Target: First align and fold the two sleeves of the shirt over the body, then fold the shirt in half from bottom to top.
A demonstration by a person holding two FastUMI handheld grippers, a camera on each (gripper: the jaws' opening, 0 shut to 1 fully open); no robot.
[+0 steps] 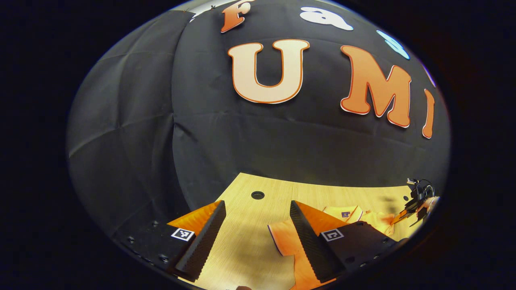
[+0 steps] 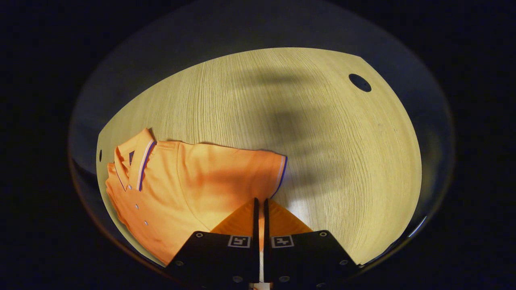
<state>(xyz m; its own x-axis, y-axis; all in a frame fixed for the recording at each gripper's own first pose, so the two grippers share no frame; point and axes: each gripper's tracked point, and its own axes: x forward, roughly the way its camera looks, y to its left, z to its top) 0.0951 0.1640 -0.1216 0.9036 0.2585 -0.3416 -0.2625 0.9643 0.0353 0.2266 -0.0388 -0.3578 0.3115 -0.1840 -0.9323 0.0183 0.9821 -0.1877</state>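
Observation:
An orange polo shirt (image 2: 181, 189) lies flat on the wooden table (image 2: 250, 100), its collar (image 2: 135, 161) at the left of the right gripper view. One short sleeve (image 2: 258, 173) is spread out sideways. My right gripper (image 2: 260, 200) is shut, its tips over that sleeve's lower corner; I cannot tell whether cloth is pinched. In the left gripper view my left gripper (image 1: 257, 203) stands wide open above the table with nothing between its fingers. A sleeve (image 1: 284, 239) lies beside and partly under its right finger (image 1: 310, 241). The right gripper (image 1: 417, 201), with a hand, is at the far right.
A round cable hole (image 1: 257, 195) sits in the table near the black cloth wall (image 1: 282, 149), and another hole (image 2: 360, 82) is at the table's far corner in the right gripper view. Bare wood surrounds the shirt. Shadows fall across the table.

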